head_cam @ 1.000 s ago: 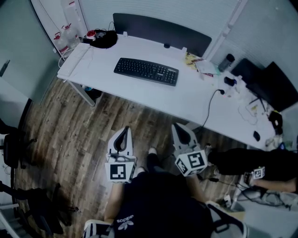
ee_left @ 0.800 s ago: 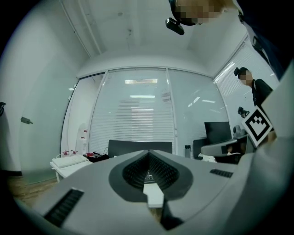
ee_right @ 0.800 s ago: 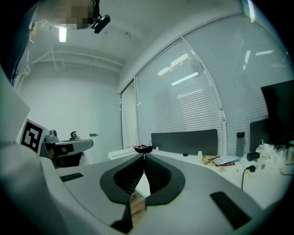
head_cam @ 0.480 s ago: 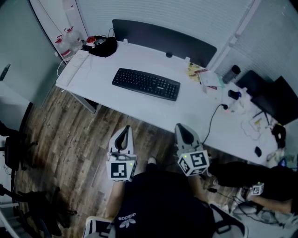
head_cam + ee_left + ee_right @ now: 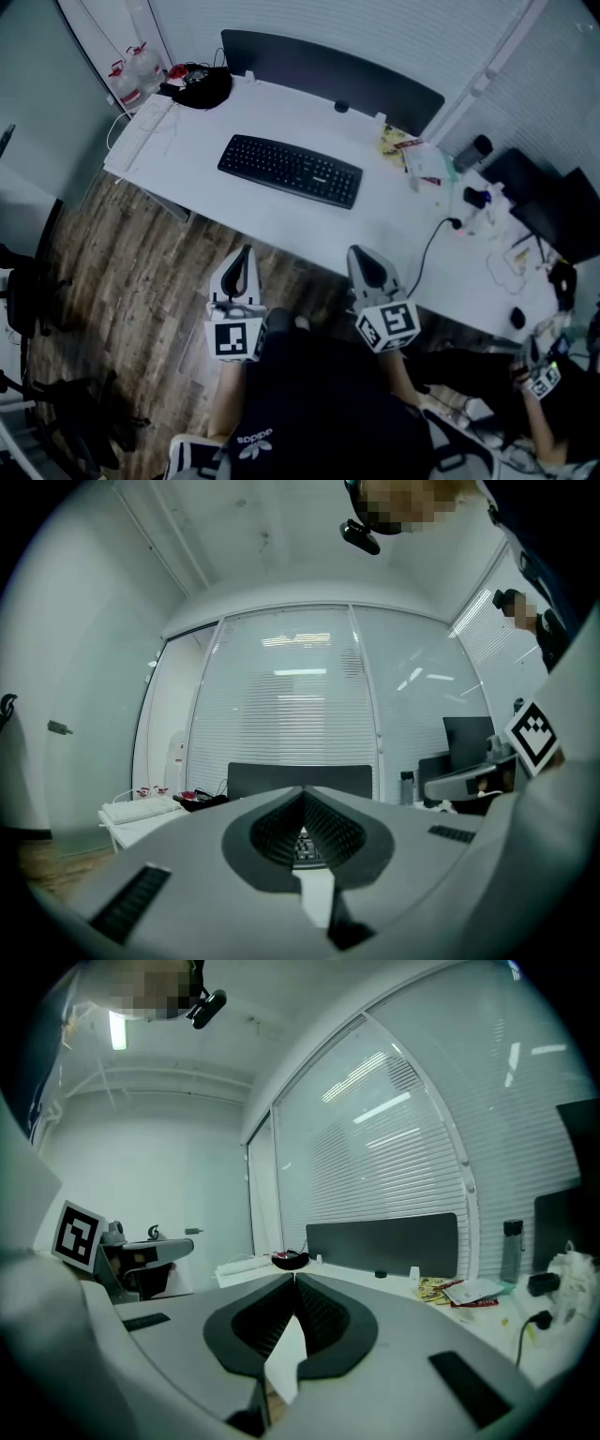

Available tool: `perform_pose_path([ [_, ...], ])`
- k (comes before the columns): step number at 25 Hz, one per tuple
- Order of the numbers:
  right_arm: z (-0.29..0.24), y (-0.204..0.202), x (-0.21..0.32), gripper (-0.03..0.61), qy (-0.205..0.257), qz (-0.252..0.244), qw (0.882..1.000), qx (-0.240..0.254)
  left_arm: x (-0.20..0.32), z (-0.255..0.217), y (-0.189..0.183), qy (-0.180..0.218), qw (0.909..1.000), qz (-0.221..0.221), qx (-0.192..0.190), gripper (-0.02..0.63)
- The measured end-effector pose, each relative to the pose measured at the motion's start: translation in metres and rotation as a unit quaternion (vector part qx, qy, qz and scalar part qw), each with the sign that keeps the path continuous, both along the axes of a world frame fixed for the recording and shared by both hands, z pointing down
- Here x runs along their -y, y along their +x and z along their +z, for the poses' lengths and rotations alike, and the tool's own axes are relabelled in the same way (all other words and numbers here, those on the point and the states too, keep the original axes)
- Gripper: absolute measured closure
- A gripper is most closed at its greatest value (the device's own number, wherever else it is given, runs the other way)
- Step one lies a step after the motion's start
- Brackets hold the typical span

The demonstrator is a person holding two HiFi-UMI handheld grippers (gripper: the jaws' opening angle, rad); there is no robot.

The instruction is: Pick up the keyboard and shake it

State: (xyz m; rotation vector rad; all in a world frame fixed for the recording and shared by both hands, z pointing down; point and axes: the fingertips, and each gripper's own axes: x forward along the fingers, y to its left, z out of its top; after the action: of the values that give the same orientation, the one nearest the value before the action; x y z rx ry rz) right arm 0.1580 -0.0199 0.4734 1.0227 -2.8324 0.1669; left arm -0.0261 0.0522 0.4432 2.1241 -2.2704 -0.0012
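Sitting flat on the white counter [image 5: 281, 223], the black keyboard [image 5: 290, 171] is untouched and slightly skewed, with clear surface all round it. Risks as I read them: it's thin and low, so jaws coming in flat may skid off the edge instead of getting under it. A one-ended grab would let it droop and twist out during the shake, and can't tell if it has a cord that could snag. Left hand-held gripper [image 5: 243, 258] and right hand-held gripper [image 5: 362, 258] both have jaws pressed together with nothing in them, so they need to spread before reaching. Both hang over the wood floor [image 5: 122, 272] just short of the counter's near edge, pointing forward, keyboard ahead of them and well apart.
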Motion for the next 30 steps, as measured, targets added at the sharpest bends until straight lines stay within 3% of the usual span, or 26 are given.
perform_pose_path([
  [9,0.004,-0.006,0.021,0.574,-0.002,0.01,1.0,-0.001,0.029,0.004,-0.013,-0.005,1.0,0.008,-0.001,0.61],
  [14,0.008,-0.021,0.048,0.574,-0.009,0.037,0.999,-0.008,0.067,0.006,-0.045,-0.003,0.9998,0.021,-0.003,0.609],
  [22,-0.004,-0.058,0.118,0.574,-0.015,0.114,0.993,0.005,0.153,0.015,-0.112,-0.034,0.9958,0.082,0.019,0.611],
  [30,-0.005,-0.077,0.167,0.574,-0.02,0.21,0.978,0.002,0.23,0.023,-0.173,-0.057,0.9896,0.128,0.032,0.61],
])
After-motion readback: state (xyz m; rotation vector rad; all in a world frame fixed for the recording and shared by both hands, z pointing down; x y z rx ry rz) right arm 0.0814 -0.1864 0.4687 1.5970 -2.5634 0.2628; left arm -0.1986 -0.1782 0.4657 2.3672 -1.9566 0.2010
